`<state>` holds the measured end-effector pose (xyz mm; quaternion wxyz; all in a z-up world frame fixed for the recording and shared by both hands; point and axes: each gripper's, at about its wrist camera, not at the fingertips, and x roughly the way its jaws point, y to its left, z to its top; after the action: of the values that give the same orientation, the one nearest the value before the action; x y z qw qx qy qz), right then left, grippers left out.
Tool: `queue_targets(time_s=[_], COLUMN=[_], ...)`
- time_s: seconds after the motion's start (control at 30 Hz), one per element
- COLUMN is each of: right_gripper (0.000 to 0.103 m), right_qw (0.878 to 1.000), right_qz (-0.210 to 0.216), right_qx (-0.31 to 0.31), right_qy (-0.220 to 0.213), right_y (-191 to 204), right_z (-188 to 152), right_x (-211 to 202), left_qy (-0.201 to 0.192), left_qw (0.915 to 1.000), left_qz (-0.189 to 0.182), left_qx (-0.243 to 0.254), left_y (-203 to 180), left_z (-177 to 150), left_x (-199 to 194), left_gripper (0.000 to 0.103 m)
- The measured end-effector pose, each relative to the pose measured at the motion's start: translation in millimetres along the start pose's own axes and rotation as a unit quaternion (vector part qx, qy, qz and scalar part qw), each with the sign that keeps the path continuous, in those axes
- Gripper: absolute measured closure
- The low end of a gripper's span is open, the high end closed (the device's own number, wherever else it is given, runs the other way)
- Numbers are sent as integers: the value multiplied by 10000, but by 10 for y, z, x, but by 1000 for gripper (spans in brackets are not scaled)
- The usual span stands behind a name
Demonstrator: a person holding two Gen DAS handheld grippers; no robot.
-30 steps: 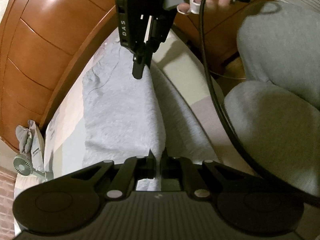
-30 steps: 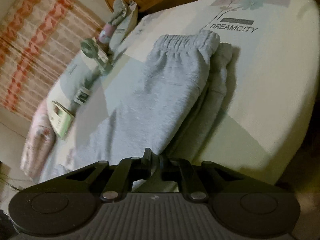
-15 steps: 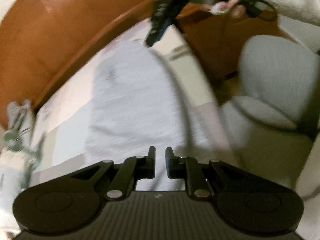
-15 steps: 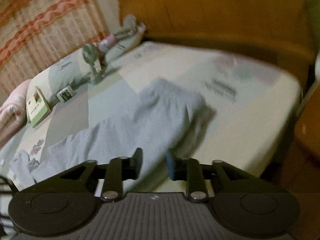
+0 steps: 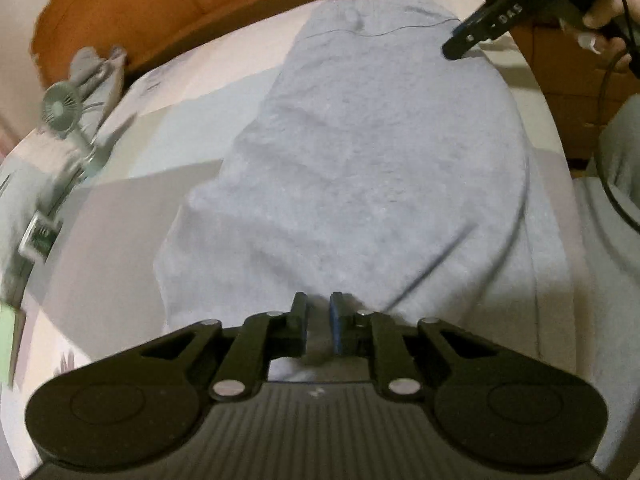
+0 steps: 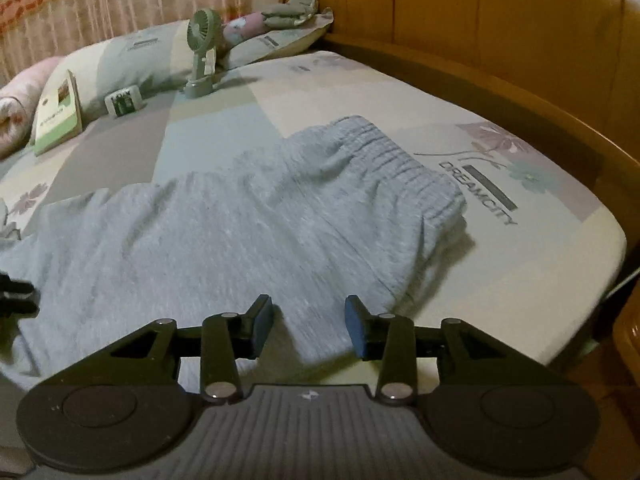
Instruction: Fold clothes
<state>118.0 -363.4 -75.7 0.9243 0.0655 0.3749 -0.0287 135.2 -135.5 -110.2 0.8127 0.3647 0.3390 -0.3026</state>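
Sweatpants (image 6: 240,232) on bed (image 6: 560,248); fan (image 6: 202,56), probably book (image 6: 58,114), behind near pillows (image 6: 132,60).

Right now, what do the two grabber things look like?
Both are black plastic. The left gripper and right gripper have ribbed bodies, round discs, silver rivets and blue pads. The right one, seen from outside, has white "DAS" lettering and a black cable.

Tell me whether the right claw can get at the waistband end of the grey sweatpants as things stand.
Probably yes. The right claw is open and empty, low over the grey sweatpants, and the elastic waistband lies ahead of it on the bed with nothing between them. The left claw is off at the other end.
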Motion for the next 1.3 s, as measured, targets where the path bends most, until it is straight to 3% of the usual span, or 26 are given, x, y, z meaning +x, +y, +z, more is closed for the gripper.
queue_targets(time_s=[0.07,0.13,0.23,0.33,0.5,0.73,0.83,1.3], right_gripper=[46,46,46,46,46,46,46,46], right_qw=[10000,9999,9999,9993,9935,9680,9547,9212], right_qz=[-17,-92,-49,350,1070,2357,2775,3170], right_qx=[63,124,143,-27,-353,-777,-879,-1755], right_qy=[41,72,-52,-104,-152,368,622,1417], right_y=[-36,2,128,355,752,1440,1718,2712], right_z=[-26,-2,55,66,66,20,10,70], right_x=[-41,-90,-220,-348,-541,-434,-310,271], left_qy=[-51,-76,-337,-560,-321,358,362,220], left_qw=[10000,9999,9992,9974,9961,9916,9900,9848], left_qz=[71,94,92,149,326,504,474,257], left_qx=[29,6,-192,-438,-748,-1137,-1281,-1705], left_y=[-57,-38,18,54,72,130,188,370], left_z=[-31,-8,-4,-76,-333,-790,-927,-1215], left_x=[-63,-124,-333,-548,-676,-625,-701,-814], left_gripper=[91,84,61,50,31,29,26,25])
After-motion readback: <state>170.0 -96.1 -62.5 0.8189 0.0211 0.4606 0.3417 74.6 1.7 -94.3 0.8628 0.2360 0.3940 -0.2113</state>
